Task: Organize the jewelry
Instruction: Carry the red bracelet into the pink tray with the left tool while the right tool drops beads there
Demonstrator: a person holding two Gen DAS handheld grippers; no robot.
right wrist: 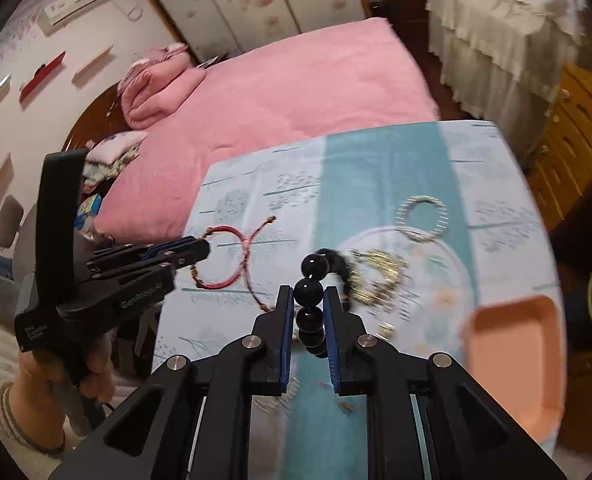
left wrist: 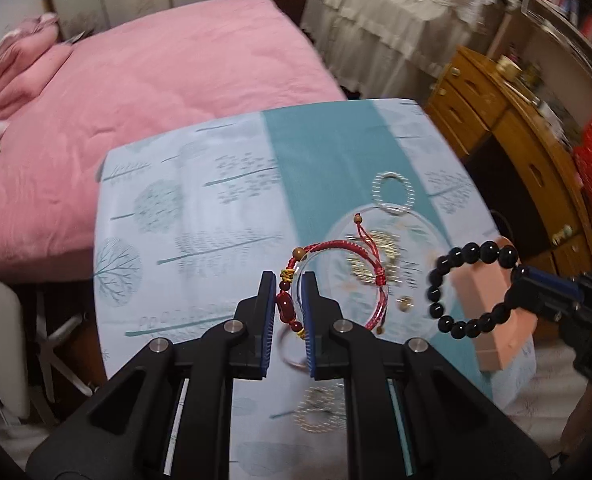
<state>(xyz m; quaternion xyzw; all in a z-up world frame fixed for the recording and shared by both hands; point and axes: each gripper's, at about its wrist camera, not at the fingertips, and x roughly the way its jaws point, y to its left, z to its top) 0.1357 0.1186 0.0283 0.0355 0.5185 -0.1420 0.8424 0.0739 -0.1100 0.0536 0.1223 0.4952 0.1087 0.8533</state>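
Two bracelets hang in the air above the counter (left wrist: pixel 224 208). Left claw (left wrist: pixel 289 300) pinches the red bracelet (left wrist: pixel 335 280) by its dark red beads — the cord loop dangles free. Right claw (right wrist: pixel 308 312) is clamped on the black bracelet (right wrist: pixel 315 280). Below lie a clear plate (left wrist: pixel 427 236) with blurred gold pieces, a silver bracelet (left wrist: pixel 393 194) touching its far rim, and a pink tray (right wrist: pixel 515 360) at the counter's right edge.

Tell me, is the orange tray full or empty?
Empty. The right wrist view shows the orange tray bare inside; the black bead bracelet hangs in the right gripper instead.
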